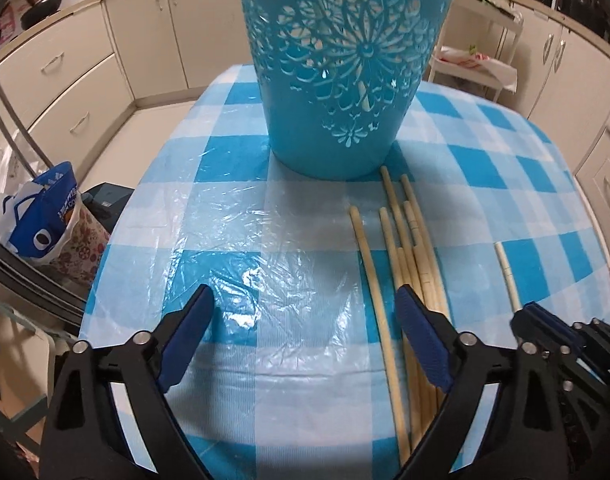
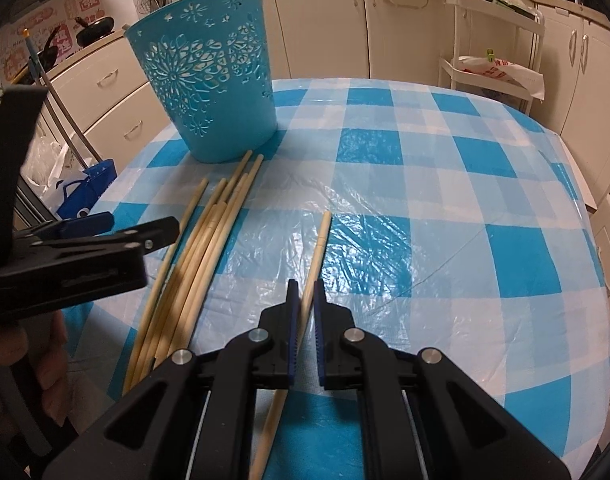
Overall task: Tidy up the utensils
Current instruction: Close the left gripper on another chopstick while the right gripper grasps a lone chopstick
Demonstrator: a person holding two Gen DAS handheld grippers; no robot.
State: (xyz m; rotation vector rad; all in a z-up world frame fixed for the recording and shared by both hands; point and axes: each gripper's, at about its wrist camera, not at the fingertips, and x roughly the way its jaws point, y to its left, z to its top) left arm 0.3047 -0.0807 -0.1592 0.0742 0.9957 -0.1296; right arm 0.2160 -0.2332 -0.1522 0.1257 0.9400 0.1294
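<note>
A turquoise cut-out basket [image 1: 341, 68] stands on the checked table; it also shows in the right wrist view [image 2: 209, 80]. Several wooden chopsticks [image 1: 409, 248] lie bunched in front of it, also seen in the right wrist view [image 2: 201, 248]. One single chopstick [image 2: 313, 264] lies apart to their right; it shows in the left wrist view [image 1: 507, 276] too. My right gripper [image 2: 305, 292] is nearly closed around this chopstick, with a small gap on its right side. My left gripper [image 1: 305, 300] is open and empty over the cloth, its right finger [image 1: 421, 332] above the bunch.
The table [image 2: 445, 208] has a blue-and-white checked cloth under clear plastic. Cream cabinets [image 2: 321, 16] ring the room. A white trolley [image 2: 493, 40] stands at the back right. Bags [image 1: 45, 220] sit on the floor to the left of the table.
</note>
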